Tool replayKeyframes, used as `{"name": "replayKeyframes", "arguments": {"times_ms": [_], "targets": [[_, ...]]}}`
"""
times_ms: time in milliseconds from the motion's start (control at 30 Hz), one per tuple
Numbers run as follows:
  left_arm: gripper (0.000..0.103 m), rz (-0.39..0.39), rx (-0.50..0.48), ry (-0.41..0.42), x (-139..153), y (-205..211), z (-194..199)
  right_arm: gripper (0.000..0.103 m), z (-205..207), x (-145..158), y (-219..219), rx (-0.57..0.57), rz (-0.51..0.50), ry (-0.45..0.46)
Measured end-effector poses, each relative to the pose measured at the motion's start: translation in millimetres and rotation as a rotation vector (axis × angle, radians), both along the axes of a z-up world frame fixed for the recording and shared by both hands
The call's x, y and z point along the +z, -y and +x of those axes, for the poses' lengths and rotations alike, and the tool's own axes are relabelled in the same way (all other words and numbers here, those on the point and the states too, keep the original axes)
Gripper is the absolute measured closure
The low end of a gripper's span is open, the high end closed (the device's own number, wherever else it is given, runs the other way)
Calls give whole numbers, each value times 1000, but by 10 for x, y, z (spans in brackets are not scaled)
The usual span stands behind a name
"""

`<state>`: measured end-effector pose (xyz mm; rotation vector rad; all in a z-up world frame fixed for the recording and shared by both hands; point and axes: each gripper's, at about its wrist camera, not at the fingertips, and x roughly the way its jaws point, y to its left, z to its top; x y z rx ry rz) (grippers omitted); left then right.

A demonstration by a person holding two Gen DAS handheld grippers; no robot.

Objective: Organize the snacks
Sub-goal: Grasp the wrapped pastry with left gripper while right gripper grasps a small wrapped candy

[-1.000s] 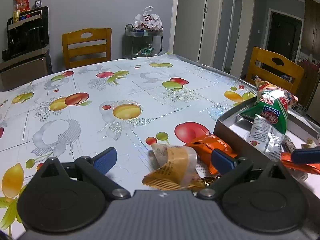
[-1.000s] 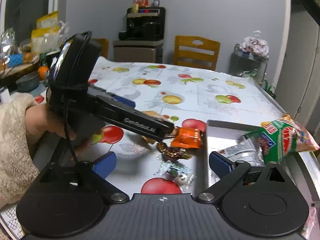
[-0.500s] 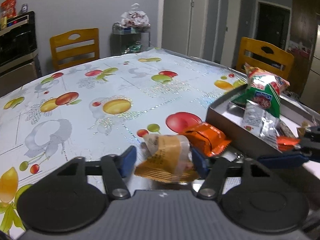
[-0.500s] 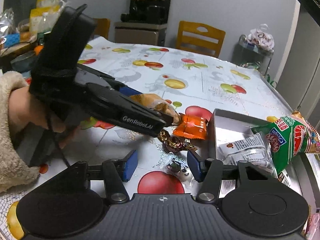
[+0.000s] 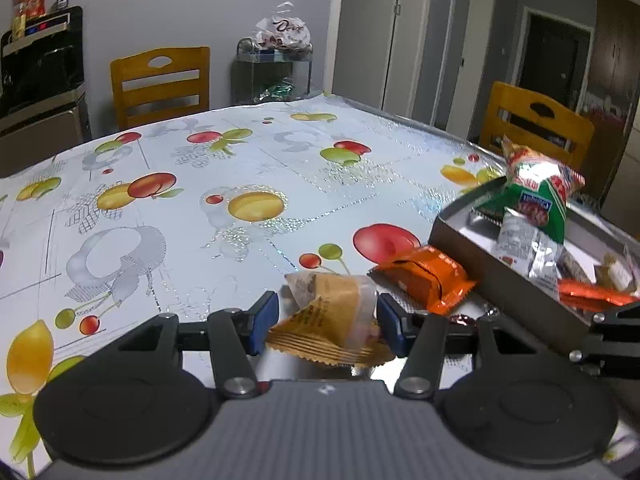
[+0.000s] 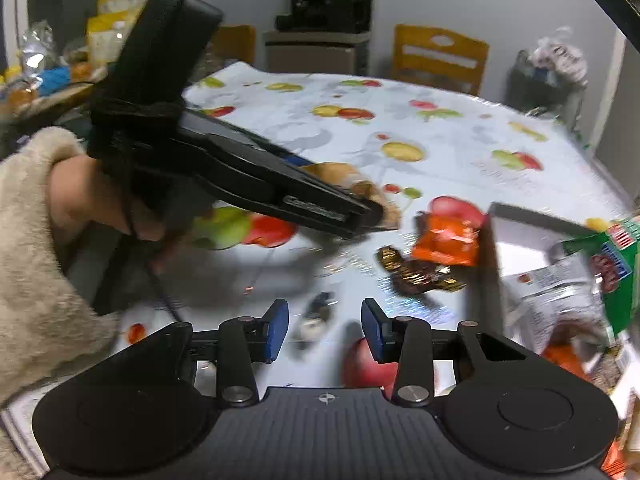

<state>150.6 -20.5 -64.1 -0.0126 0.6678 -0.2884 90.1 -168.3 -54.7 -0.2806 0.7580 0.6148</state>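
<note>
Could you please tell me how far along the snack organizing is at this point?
Partly done: the grey tray already holds the green bag and several small packets. In hand: the left gripper has just closed on the yellow pastry packet. Left on the table: the orange packet, the brown-gold candy, and a small candy the right gripper is closing around.

text: white plastic bag (image 5: 283, 32) on my far metal rack reads "Dove" | other print: illegible to me

Dim indoor light is falling from overhead, glinting off the glossy counter (image 5: 248, 184). The left wrist view is staying sharp; the right wrist view is smearing with motion blur. Fisheye distortion is bending both frames' edges.
</note>
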Motion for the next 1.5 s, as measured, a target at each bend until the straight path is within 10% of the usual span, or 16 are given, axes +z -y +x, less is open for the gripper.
{"name": "replayKeyframes", "arguments": {"times_ms": [500, 1000, 1500], "targets": [[44, -10, 25, -7, -133, 42, 79, 62, -21, -82, -102, 8, -14, 7], [45, 10, 12, -6, -140, 58, 82, 84, -98, -84, -136, 25, -36, 63], [60, -16, 64, 3, -122, -29, 63, 84, -299, 177, 51, 16, 46, 119]]}}
